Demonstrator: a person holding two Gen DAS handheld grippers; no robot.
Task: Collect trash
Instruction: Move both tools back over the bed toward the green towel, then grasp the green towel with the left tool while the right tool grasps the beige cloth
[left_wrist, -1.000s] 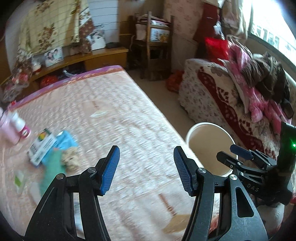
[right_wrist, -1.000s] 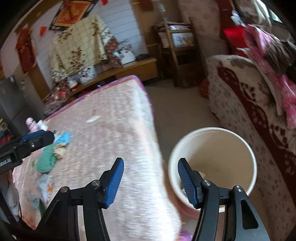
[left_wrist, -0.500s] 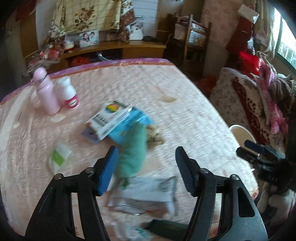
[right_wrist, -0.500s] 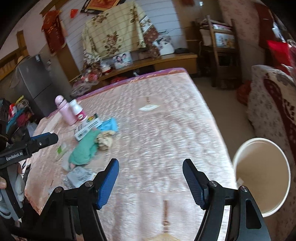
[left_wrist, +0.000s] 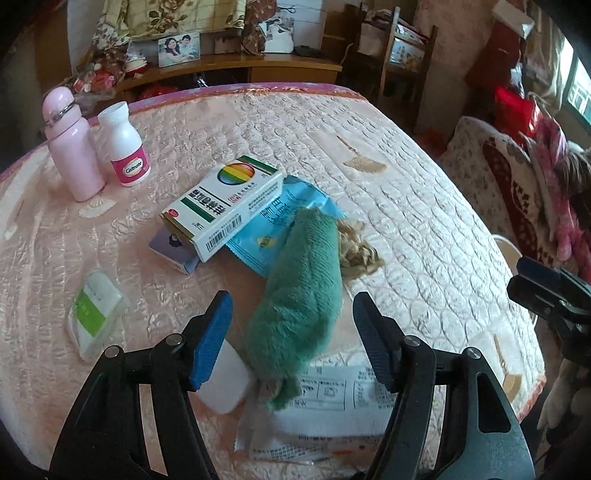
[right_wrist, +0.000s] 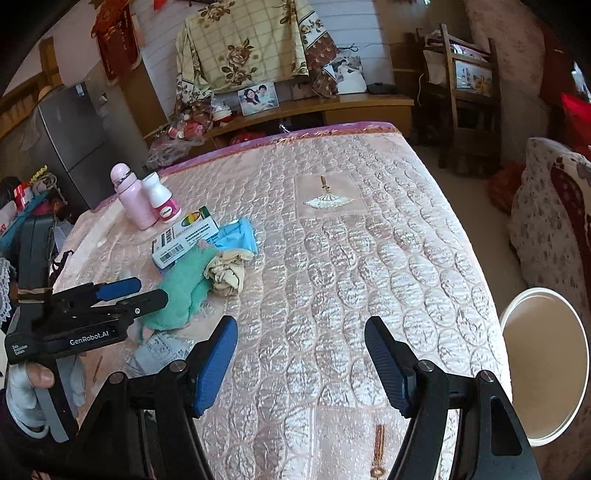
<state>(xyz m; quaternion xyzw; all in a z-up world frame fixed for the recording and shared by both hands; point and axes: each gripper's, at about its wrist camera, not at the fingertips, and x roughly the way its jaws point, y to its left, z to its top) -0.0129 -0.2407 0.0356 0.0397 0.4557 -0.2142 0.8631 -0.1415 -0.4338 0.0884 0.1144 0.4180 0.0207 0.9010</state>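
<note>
Left to right across the bed (left_wrist: 424, 206). At the far left stand a pink flask (left_wrist: 74, 147) and a white Caltrate bottle (left_wrist: 127, 147), upright and just beside each other — probably keepsakes rather than trash, set apart from the litter. Nearer the edge lies a small green-and-white sachet (left_wrist: 96, 314), flat and alone. The main heap follows: a white medicine box (left_wrist: 225, 210) resting across a purple carton (left_wrist: 173, 251) and a blue wrapper (left_wrist: 273, 229), with a green plush cloth (left_wrist: 303, 295) draped over the wrapper and touching a crumpled beige rag (left_wrist: 356, 251). Beneath the cloth's near end lie a white pad (left_wrist: 225, 384) and printed plastic packets (left_wrist: 328, 410).

The left gripper (left_wrist: 291, 339) hovers low over this heap, jaws wide apart and holding nothing, straddling the green cloth — a stance that suggests the cloth is the next pick.

The right gripper (right_wrist: 299, 363) hangs over bare quilting, jaws likewise spread and unloaded. To its right, on the floor beside the bed, stands the cream bucket (right_wrist: 545, 362), seemingly the receptacle, placed within a short swing of the mattress edge.
</note>
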